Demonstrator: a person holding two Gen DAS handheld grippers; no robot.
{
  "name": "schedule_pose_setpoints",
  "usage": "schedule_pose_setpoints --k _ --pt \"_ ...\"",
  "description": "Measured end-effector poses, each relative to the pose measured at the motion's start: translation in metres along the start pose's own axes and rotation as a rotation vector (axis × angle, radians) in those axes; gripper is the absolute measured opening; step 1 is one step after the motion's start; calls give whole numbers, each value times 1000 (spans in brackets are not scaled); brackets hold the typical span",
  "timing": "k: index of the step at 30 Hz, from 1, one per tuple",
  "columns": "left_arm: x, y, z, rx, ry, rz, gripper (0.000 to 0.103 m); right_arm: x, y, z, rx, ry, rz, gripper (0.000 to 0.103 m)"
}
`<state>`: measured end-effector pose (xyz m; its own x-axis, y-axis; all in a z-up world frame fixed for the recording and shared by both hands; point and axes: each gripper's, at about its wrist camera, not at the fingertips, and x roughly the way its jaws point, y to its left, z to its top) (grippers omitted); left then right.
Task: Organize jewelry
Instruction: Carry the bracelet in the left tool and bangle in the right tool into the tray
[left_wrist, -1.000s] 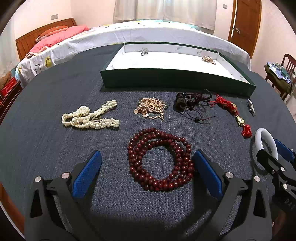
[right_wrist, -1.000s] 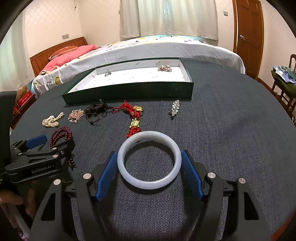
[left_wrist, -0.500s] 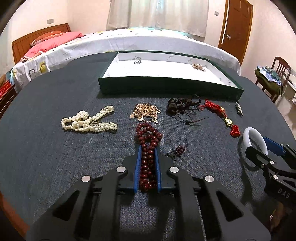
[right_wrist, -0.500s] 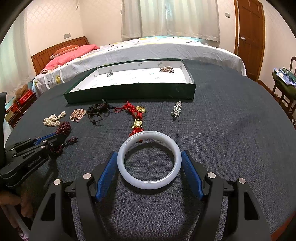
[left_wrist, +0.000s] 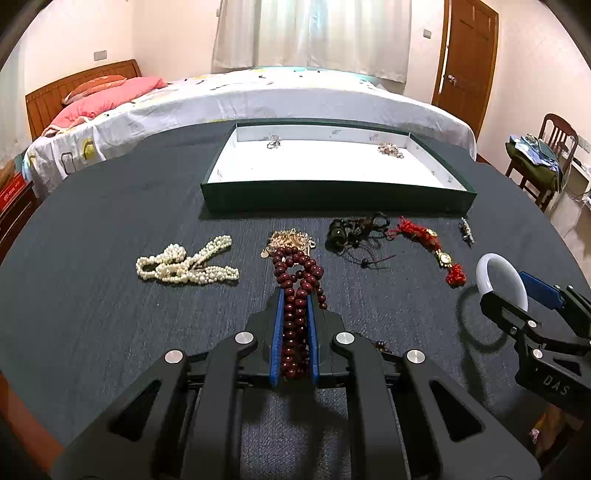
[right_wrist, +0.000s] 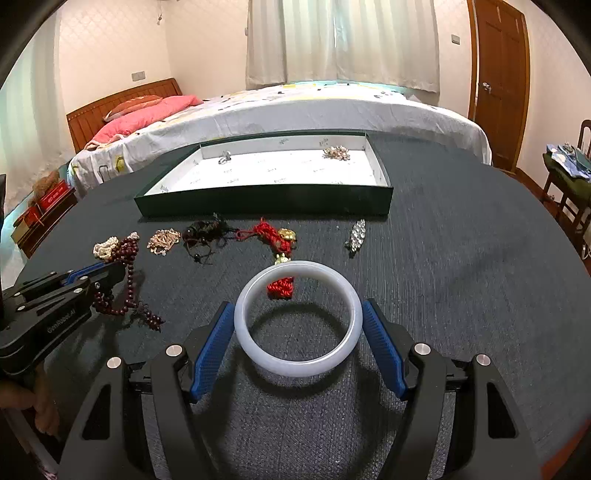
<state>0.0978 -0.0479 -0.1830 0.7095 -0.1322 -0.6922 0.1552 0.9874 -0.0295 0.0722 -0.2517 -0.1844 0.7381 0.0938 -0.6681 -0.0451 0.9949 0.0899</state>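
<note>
A string of dark red beads (left_wrist: 295, 273) is bunched between the blue pads of my left gripper (left_wrist: 295, 295), which is shut on it. Its loose end trails onto the dark cloth, as the right wrist view shows (right_wrist: 127, 251). My right gripper (right_wrist: 298, 306) is shut on a white bangle (right_wrist: 295, 365), pads against its two sides, and holds it just above the table over its shadow. In the left wrist view that gripper (left_wrist: 506, 291) and the bangle (left_wrist: 487, 262) sit at the right. A green tray (left_wrist: 332, 199) with white lining lies beyond.
Between me and the tray lie a pearl strand (left_wrist: 184, 264), a gold chain (left_wrist: 291, 238), a black corded piece (left_wrist: 351, 229), a red knotted charm (left_wrist: 428, 240) and a silver brooch (left_wrist: 466, 229). Two small pieces rest in the tray. A bed stands behind, a chair at right.
My left jaws went from wide open around the bead loop to shut, squeezing it into a bunch and lifting part of it. The bangle in my right gripper now overlaps the red tassel.
</note>
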Motion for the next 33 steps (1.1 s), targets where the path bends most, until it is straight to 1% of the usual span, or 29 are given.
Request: schedule_pose_setpoints --k 6,11,16,20,24,28,33 --pt "-3 -1 10 -14 -12 -10 12 -4 0 10 1 -15 7 68" --pt "-5 -2 25 -20 -33 -39 12 -8 3 26 -10 -48 15 68" --pt "-1 -5 50 -23 -63 -59 12 -5 5 53 -12 -82 31 68" --pt "7 -8 79 -16 -99 -62 12 1 8 82 -24 -122 35 68" --pt "24 -10 111 -9 -123 -63 12 17 9 114 -37 -152 30 68" --pt "49 -11 137 -11 -116 -65 12 41 8 139 -42 -157 20 68" --pt "89 -14 162 -4 -80 -63 12 86 6 173 -52 -116 21 68"
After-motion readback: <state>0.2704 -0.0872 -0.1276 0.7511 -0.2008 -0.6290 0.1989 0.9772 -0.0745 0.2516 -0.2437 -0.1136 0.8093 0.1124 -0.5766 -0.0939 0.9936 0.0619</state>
